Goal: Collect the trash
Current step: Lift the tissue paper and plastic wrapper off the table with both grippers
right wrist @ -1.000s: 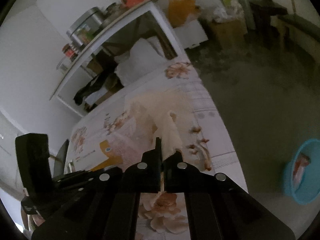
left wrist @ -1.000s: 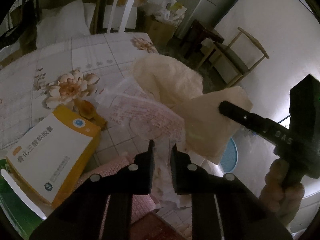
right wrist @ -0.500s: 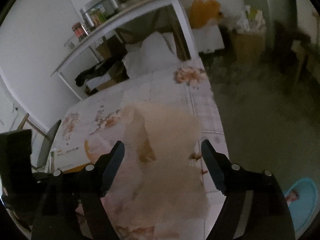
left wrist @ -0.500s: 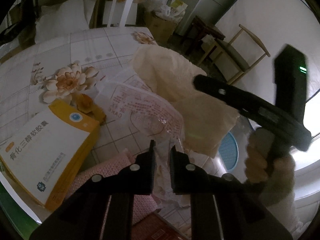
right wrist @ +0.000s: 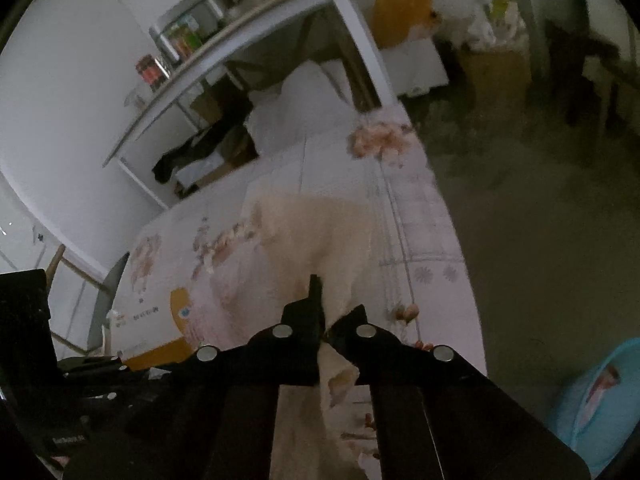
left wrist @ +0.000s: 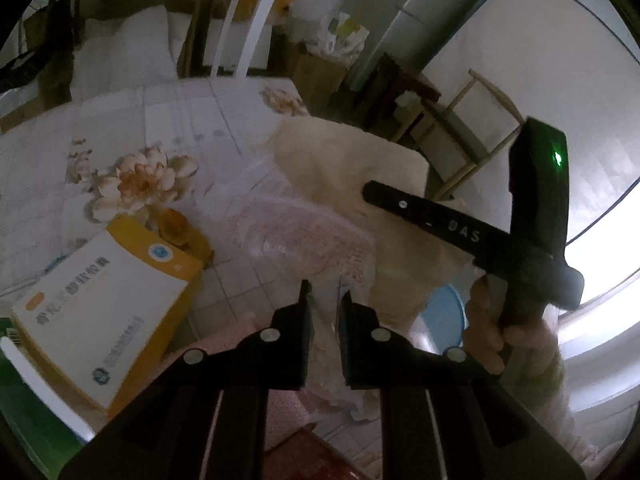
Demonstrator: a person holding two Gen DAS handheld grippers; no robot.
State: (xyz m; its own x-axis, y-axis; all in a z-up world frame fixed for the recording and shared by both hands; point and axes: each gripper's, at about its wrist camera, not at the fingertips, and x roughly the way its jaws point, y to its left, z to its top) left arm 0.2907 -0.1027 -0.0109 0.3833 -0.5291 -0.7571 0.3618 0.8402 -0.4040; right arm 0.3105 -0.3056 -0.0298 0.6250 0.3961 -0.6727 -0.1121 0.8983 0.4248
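A cream paper bag (left wrist: pixel 352 168) lies crumpled on the flowered tablecloth near the table's right edge. My right gripper (right wrist: pixel 326 304) is shut on a fold of this bag (right wrist: pixel 320 232); in the left wrist view it reaches in from the right (left wrist: pixel 370 192). A clear plastic bag with pink print (left wrist: pixel 296 240) lies in front of the paper bag. My left gripper (left wrist: pixel 324 292) is shut on the near end of this plastic bag.
A yellow and white medicine box (left wrist: pixel 100 300) lies at the left, also in the right wrist view (right wrist: pixel 160 320). A blue bin (right wrist: pixel 596 404) stands on the floor to the right, below the table edge (left wrist: pixel 444 320). A wooden chair (left wrist: pixel 480 120) stands behind.
My right gripper opened wide half a second ago and has closed again on the cream paper bag. My left gripper stays shut on the plastic bag.
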